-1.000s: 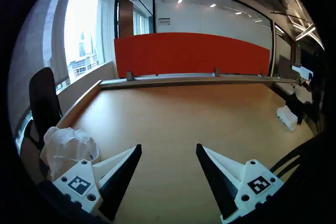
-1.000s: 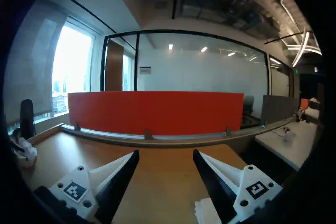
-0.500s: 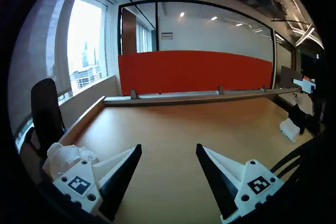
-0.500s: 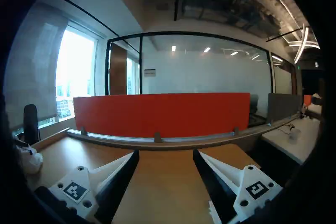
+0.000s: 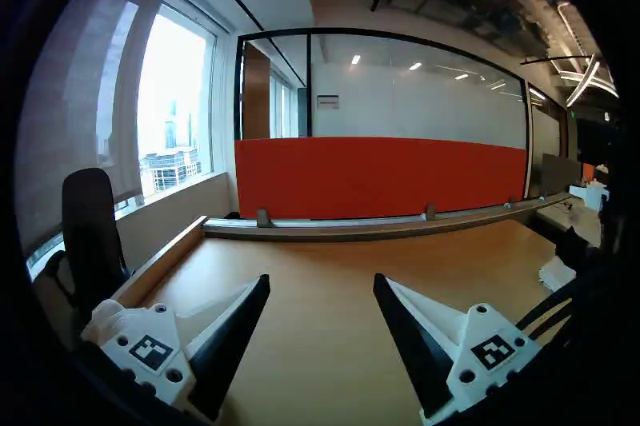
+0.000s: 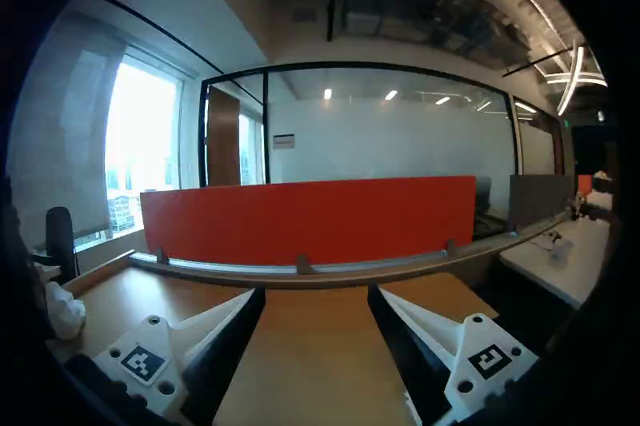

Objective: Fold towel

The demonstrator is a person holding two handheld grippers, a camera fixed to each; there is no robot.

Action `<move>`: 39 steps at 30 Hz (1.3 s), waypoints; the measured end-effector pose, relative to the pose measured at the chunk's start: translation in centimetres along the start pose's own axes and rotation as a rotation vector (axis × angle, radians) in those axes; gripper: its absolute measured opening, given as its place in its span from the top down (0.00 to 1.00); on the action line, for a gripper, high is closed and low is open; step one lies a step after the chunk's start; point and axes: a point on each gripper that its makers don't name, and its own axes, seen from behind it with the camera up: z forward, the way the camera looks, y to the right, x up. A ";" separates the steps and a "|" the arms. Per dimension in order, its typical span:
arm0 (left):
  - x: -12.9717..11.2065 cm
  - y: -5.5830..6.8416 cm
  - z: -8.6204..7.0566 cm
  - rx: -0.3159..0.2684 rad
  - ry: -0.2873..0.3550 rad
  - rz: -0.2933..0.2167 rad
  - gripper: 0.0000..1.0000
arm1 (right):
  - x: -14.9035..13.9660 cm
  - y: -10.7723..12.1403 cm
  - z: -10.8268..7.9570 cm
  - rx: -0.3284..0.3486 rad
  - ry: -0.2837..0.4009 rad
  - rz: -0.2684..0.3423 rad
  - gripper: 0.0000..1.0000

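Blown-out window (image 5: 172, 130) glare; edges bend, perhaps blurred.

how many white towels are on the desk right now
2. In the left gripper view, a crumpled towel sits at the desk's left edge and a second towel at its far right edge. Others may be hidden.

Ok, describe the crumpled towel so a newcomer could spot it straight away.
Take the long wooden desk in front of the orange divider and follow its window-side edge to the black chair. The crumpled towel sits at that near corner, a rumpled white heap; the other white cloth lies at the opposite desk edge.
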 end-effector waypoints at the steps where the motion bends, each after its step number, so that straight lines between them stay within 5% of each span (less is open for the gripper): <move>1: 0.2 0.0 0.1 -0.001 0.005 -0.001 0.04 | 0.1 0.0 0.0 -0.002 0.000 0.000 0.01; 14: 1.7 -0.1 1.0 -0.011 0.061 -0.029 0.04 | 0.9 -0.2 -0.6 -0.020 0.004 -0.027 0.01; 24: 0.6 0.3 1.6 -0.027 0.088 -0.040 0.04 | 1.2 -1.0 -1.2 -0.018 0.011 -0.023 0.01; 39: -1.2 0.1 2.8 -0.014 0.157 0.012 0.04 | 1.7 -2.7 -2.7 -0.024 0.057 -0.025 0.01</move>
